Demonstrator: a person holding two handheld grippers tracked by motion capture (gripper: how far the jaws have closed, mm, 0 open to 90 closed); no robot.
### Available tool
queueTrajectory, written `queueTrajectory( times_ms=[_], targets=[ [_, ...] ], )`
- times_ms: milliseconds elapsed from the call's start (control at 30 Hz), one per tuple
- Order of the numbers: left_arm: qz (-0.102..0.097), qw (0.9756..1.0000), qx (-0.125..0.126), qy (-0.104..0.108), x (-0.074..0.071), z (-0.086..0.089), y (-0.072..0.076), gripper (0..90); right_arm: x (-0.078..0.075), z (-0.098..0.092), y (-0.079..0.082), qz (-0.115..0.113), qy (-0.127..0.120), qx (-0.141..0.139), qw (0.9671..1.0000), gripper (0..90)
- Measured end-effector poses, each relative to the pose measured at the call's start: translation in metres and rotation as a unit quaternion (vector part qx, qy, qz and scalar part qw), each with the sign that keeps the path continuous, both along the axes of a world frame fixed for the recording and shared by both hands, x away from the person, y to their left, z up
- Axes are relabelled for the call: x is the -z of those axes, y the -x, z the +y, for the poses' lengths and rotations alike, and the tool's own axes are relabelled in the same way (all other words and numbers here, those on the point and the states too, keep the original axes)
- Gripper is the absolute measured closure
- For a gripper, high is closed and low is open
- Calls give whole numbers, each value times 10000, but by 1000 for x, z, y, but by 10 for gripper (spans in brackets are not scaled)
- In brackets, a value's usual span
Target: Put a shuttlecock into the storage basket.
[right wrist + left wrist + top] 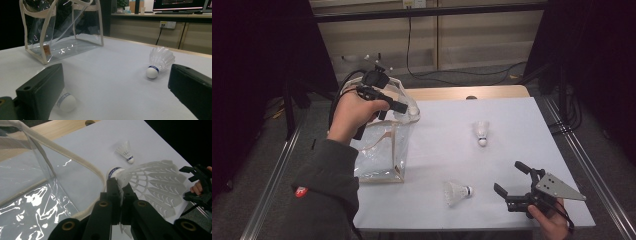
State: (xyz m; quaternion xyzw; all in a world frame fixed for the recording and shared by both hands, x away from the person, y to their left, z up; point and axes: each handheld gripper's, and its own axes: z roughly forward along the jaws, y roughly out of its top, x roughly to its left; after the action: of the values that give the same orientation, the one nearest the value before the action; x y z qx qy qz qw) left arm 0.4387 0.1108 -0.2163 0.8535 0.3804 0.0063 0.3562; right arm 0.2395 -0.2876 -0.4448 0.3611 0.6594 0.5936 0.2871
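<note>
Now a shuttle [150, 185] is clamped by its skirt in the left gripper [404, 107], held just right of the bag [382, 150] rim; it should be carried left over the opening w/o snagging the trim, then released. Right gripper [512, 180] jaws apart, near edge; two shuttles left on table [512, 125].

1. The left tongs [404, 106] hang above the top rim of the bag [382, 160], at its right edge, with a held shuttlecock [150, 185] pinched between them.
2. The bag stands on the left part of the worktop [512, 120], directly below the left tongs.
3. The far shuttlecock [482, 133] lies on the worktop to the right of the left tongs, well apart from them, and beyond the right tongs [510, 179].
4. The near shuttlecock [457, 193] lies just left of the right tongs, near the front edge.
5. The right tongs sit low at the front right corner of the worktop, nothing between them.
</note>
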Motion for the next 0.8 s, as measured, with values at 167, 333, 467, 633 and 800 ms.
queueTrajectory(
  times_ms=[167, 333, 467, 633, 800],
  targets=[
    [26, 10000, 1, -14, 0, 1, -2, 893, 0, 0, 0, 3, 23, -4, 10000, 1],
    [41, 10000, -68, -3, 1, 1, -4, 893, 0, 0, 0, -4, 31, 2, 10000, 0],
    [18, 10000, -75, 3, 0, 4, -5, 893, 0, 0, 0, 6, 56, 2, 10000, 0],
    [-8, 9999, -127, -10, 0, 6, -7, 893, 0, -1, 0, 11, 48, 0, 10000, 0],
    [-25, 9998, -212, -11, 0, 7, -8, 893, -1, -1, 0, 1, 44, 7, 10000, 0]
  ],
)
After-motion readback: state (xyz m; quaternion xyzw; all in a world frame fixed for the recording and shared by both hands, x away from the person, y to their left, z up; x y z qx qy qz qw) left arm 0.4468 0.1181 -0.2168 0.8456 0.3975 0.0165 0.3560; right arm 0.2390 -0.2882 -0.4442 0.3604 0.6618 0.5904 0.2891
